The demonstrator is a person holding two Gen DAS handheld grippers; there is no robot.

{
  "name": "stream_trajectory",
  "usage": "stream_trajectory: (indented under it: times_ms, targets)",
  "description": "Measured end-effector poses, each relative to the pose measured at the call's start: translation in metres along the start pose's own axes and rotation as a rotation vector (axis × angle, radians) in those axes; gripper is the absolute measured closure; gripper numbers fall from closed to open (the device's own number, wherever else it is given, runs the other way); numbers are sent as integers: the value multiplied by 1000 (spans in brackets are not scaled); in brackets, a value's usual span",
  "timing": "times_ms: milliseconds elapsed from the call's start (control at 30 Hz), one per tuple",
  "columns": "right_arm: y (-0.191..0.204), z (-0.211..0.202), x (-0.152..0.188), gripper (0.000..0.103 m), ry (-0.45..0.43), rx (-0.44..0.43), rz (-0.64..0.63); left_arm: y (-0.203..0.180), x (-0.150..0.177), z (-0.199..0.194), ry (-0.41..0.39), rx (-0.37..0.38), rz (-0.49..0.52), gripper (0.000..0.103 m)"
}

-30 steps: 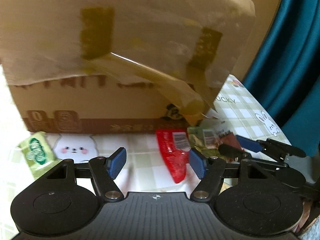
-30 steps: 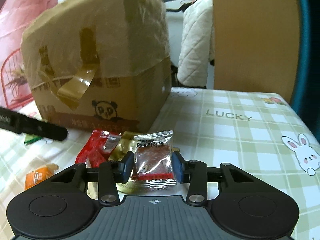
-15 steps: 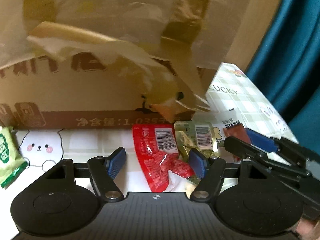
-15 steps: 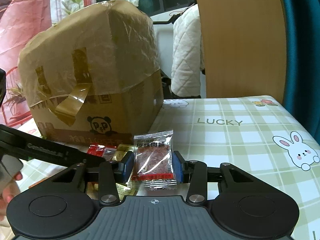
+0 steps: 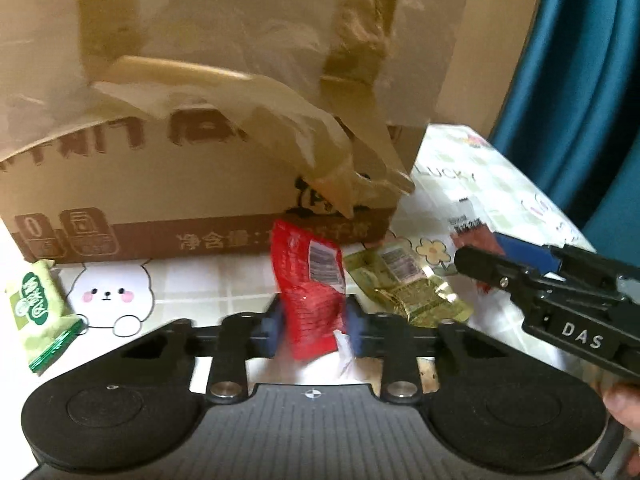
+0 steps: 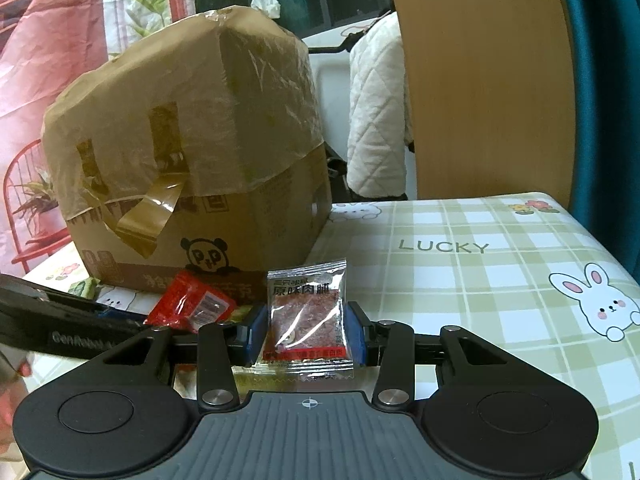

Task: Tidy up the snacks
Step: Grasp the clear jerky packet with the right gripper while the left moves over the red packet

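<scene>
My left gripper is shut on a red snack packet and holds it upright just above the table; the packet also shows in the right wrist view. My right gripper is shut on a clear packet of reddish dried meat, also lifted; it shows at the right of the left wrist view. A gold foil packet lies on the table between them. A green packet lies at the left.
A big taped cardboard box with a panda print stands at the back left of the checked tablecloth. A wooden panel and a teal curtain stand behind the table.
My left gripper has closed on the red packet and lifted it off the table. The right gripper still holds the meat packet and has risen a little.
</scene>
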State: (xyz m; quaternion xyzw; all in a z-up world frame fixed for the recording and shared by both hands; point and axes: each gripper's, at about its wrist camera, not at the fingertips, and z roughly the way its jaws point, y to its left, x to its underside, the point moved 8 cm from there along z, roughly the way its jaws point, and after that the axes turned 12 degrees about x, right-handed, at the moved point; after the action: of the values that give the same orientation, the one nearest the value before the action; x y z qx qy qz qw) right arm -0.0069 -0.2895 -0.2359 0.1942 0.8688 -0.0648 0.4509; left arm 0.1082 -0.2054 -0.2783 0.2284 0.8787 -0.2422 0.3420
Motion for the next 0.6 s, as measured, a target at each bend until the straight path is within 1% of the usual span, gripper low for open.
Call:
stream_trajectory:
  times_ms: [100,200,400,500,533,600]
  targets:
    - [0,0,0,64,1,-1,-1,7,-2,-5,-2,13,0,78]
    - [0,0,0,64,1,-1,-1,11,1,-8,-8,20,-15,79]
    - [3,2,0,64,8,-2,-6,19,-2,-5,0,43,-75,75]
    - [4,2,1,64,9,-6,-6,19,-3,1,4,31,-80,65]
    - [4,2,1,64,9,-6,-5,22,-3,-4,4,31,-87,61]
    - [4,2,1,64,13,-5,-7,25,-6,-2,1,33,-102,57]
